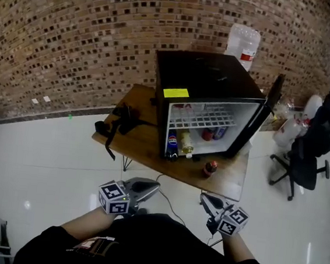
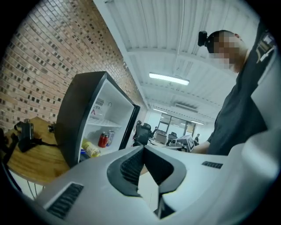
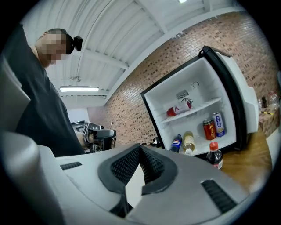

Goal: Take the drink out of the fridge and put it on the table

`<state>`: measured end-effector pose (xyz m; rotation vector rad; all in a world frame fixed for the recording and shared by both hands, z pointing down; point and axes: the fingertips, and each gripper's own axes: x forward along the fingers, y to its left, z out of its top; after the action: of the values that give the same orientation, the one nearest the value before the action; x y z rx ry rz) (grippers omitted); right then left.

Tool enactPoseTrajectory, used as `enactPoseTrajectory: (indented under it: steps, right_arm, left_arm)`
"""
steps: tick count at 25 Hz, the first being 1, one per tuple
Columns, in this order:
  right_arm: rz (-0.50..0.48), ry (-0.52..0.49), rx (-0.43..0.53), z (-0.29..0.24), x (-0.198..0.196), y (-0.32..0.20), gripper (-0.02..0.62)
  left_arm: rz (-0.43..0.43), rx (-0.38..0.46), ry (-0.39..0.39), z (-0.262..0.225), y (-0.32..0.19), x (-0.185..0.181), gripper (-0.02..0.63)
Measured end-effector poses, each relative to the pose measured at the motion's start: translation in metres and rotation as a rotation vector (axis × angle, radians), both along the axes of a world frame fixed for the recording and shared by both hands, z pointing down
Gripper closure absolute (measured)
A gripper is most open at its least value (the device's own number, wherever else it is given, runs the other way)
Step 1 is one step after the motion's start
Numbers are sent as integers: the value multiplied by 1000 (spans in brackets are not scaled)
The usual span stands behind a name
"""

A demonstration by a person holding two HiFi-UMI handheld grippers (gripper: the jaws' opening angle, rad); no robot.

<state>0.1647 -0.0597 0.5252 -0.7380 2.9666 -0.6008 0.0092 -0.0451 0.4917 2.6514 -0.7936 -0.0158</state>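
Note:
A black mini fridge [image 1: 208,83] stands on a wooden table [image 1: 146,147] with its door [image 1: 268,107] swung open to the right. On its floor are a blue-labelled bottle [image 1: 172,144], a yellow bottle [image 3: 189,141], a red can [image 3: 209,129] and a blue can [image 3: 218,123]. A dark drink bottle with a red cap [image 1: 210,168] stands upright on the table in front of the fridge, also seen in the right gripper view as the bottle [image 3: 214,154]. My left gripper [image 1: 154,186] and right gripper [image 1: 203,197] are held low near my body, well short of the table, both shut and empty.
A black strapped device [image 1: 122,121] lies on the table's left part. A large water jug [image 1: 243,44] stands behind the fridge by the brick wall. A black office chair [image 1: 306,155] is at the right. A cable [image 1: 169,202] runs on the white floor.

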Motion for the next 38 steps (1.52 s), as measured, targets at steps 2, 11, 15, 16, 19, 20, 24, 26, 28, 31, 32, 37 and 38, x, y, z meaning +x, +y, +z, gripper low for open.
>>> enactPoseTrajectory:
  steps: [2,11,15,16,19,20,24,26,28,31,32,37,38]
  right_arm:
    - [-19,-12,-3,2,3,16,594]
    - [-10,-8,-8,-1,-37,67,594]
    - [60,20,-2,-3,-75,80,594]
    - [81,27,-6,-3,-87,85,594]
    - [115,54,-30,2,-124,105,594]
    - [117,71,-40,4,-135,111,594]
    - [129,85,-74,4,-162,123,594]
    - [126,73,-77,1,-161,123,594]
    - [111,56,-79,-2,-152,121,594]
    - [67,38,-83,-2,-135,128,594]
    - [42,41,-79,-3,-130,131,594]
    - [-55,104,-65,3,-108,139,594]
    - [-54,106,-59,2,-106,138,594]
  left_arm:
    - [-12,-4,-28,-1,22,4,604]
    - [14,24,-28,-15,71,-34,604]
    - [80,46,-24,-14,83,-75,604]
    - [96,49,-23,-13,86,-87,604]
    - [135,58,-5,-15,97,-121,604]
    - [145,63,1,-16,100,-131,604]
    - [149,80,0,-14,106,-157,604]
    - [135,84,-2,-13,110,-157,604]
    - [105,84,-4,-11,114,-149,604]
    - [27,75,17,-14,121,-133,604]
    - [0,72,24,-15,124,-127,604]
    - [-81,68,45,-24,135,-107,604]
    - [-75,78,32,-25,139,-106,604]
